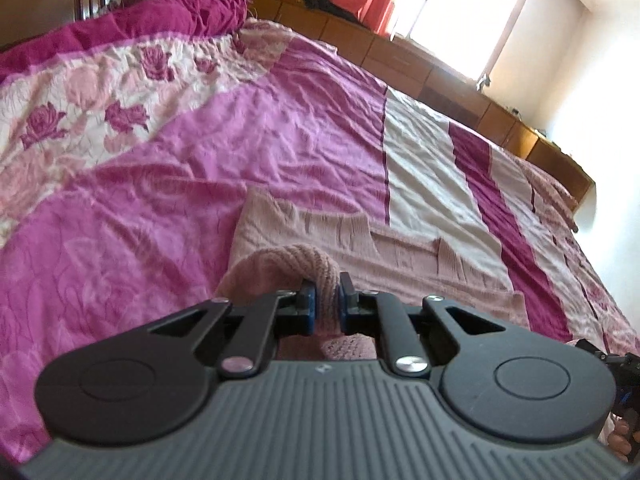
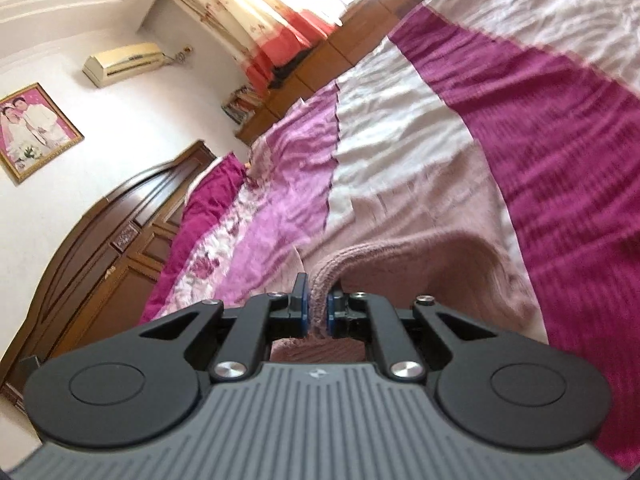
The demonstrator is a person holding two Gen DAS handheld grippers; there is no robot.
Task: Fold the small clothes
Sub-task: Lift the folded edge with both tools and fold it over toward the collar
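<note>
Both tongs, left [image 1: 326,304] and right [image 2: 316,312], pinched the soft pink knitted sweater [image 1: 420,256] tight, bed's purple quilt [image 1: 260,140] at twelve o'clock.

Pink bedspread [image 1: 280,128], wooden headboard [image 2: 100,240], curtain [image 2: 256,28].

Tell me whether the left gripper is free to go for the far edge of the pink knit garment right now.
Probably not as things stand. The left gripper is shut on a bunched fold of the pink knit garment, so its jaws are occupied. The bedspread beyond looks unobstructed, but it would have to let go first.
</note>
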